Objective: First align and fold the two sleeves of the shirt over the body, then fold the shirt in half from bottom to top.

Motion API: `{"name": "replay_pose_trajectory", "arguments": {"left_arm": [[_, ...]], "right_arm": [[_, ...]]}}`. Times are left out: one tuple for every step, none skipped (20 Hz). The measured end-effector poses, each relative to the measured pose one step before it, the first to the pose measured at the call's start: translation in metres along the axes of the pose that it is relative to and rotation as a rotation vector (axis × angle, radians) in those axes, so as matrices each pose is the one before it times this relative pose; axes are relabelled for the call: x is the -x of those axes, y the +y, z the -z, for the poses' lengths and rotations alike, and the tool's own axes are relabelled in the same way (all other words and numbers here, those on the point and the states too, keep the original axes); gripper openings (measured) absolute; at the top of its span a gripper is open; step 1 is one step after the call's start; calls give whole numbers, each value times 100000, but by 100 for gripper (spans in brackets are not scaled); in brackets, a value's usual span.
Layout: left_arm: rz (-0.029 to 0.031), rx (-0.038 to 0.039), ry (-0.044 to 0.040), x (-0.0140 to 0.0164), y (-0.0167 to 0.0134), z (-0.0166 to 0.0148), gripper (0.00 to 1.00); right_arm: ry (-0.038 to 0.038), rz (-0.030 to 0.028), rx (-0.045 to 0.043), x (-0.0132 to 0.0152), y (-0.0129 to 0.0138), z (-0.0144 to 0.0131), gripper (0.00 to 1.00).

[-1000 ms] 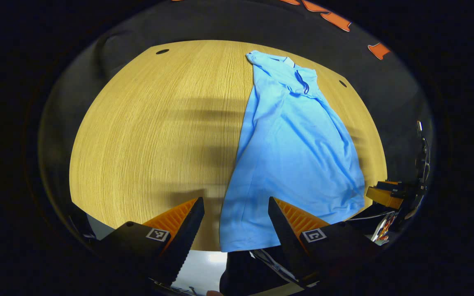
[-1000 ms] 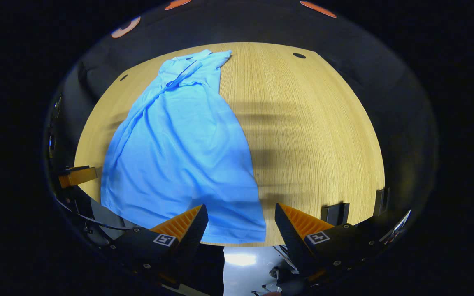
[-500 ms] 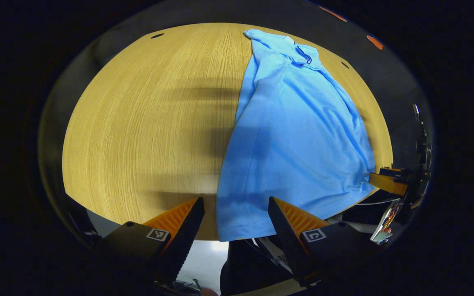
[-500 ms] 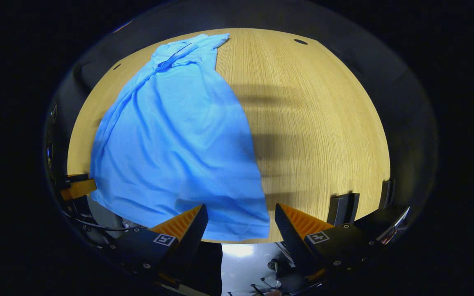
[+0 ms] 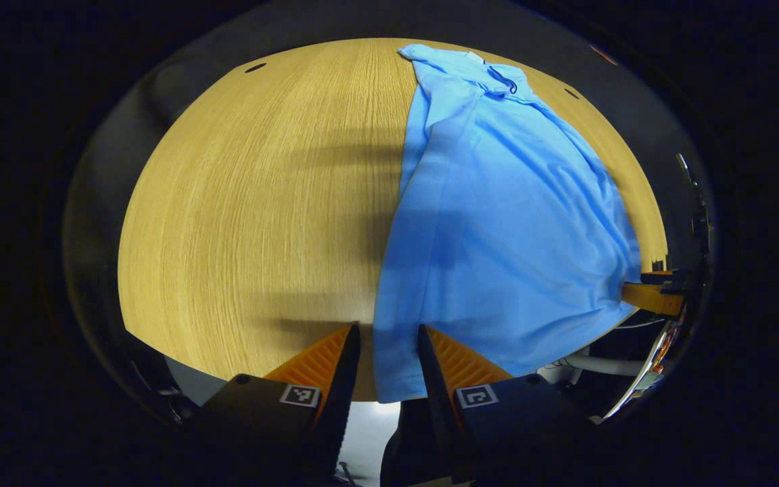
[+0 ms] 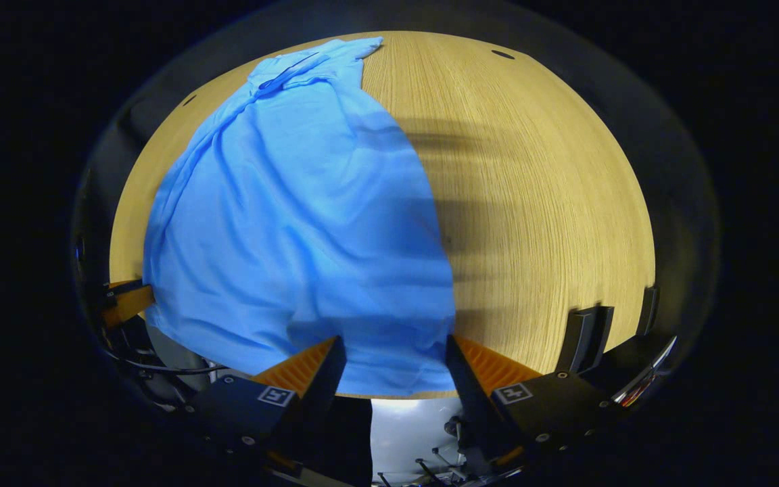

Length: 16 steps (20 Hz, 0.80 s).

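A light blue polo shirt lies lengthwise on the wooden table, sleeves folded in, collar at the far end and hem at the near edge. My left gripper straddles the hem's left corner, its fingers drawn close with a gap still between them. In the right gripper view the shirt fills the left half of the table. My right gripper stands open around the hem's right corner. Each view shows the other gripper at the shirt's far corner.
Small cable holes mark the table's far corners. Black brackets stick up at the near right edge. Bright floor shows below the table's near edge. Bare wood lies on either side of the shirt.
Both grippers have moved forward and down onto the hem at the near edge. The left gripper's fingers have narrowed markedly around the hem corner; the right gripper's fingers stay wide.
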<state>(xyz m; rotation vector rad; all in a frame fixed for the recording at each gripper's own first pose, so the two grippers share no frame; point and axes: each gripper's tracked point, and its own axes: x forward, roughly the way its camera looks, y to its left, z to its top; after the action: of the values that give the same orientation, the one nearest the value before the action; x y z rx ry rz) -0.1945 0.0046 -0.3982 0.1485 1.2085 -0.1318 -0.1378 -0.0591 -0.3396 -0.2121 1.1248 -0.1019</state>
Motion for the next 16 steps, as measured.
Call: {"name": "replay_pose_trajectory", "arguments": {"left_arm": [[236, -761, 636, -57, -64, 157, 60], [484, -1104, 145, 28, -59, 24, 60], [-11, -1547, 132, 43, -43, -117, 57], [-276, 1695, 29, -2258, 85, 1015, 53], [347, 5210, -361, 2483, 56, -378, 32], [1308, 1383, 1070, -134, -54, 6, 11], [1056, 2428, -129, -145, -43, -419, 11], [1283, 3246, 1511, -278, -112, 226, 5], [1801, 1259, 416, 404, -111, -150, 5], [1222, 215, 1197, -65, 5, 51, 5], [554, 440, 1, -106, -12, -250, 5], [-9, 15, 153, -52, 18, -194, 5], [-86, -40, -44, 122, -25, -286, 5], [149, -133, -520, 163, -164, -451, 5], [241, -321, -812, 306, -167, -665, 5], [270, -359, -1367, 243, -309, -1015, 5]], "right_arm": [[15, -380, 723, -6, 321, 17, 83], [261, -622, 142, 93, 378, 169, 69], [18, -763, -181, 13, 430, 14, 61], [-168, -906, -91, -61, 428, -20, 49], [-190, -889, -517, 113, 301, -55, 31], [-524, 1268, -928, -78, -259, -62, 21], [-293, -527, -474, -79, 127, -106, 5], [-447, -361, 88, 31, 33, -32, 2], [-63, -409, -745, 48, 2, -13, 1], [490, -766, -582, 89, 54, 69, 1], [-90, -772, -526, 156, 112, -259, 1], [-656, -675, -109, 291, 117, -471, 1], [-999, -643, 439, 326, 111, -747, 0], [-1291, -588, 421, 362, 119, -911, 1], [-1425, -761, 352, 435, 217, -1118, 0], [-1648, -710, 451, 445, 164, -1205, 1]]}}
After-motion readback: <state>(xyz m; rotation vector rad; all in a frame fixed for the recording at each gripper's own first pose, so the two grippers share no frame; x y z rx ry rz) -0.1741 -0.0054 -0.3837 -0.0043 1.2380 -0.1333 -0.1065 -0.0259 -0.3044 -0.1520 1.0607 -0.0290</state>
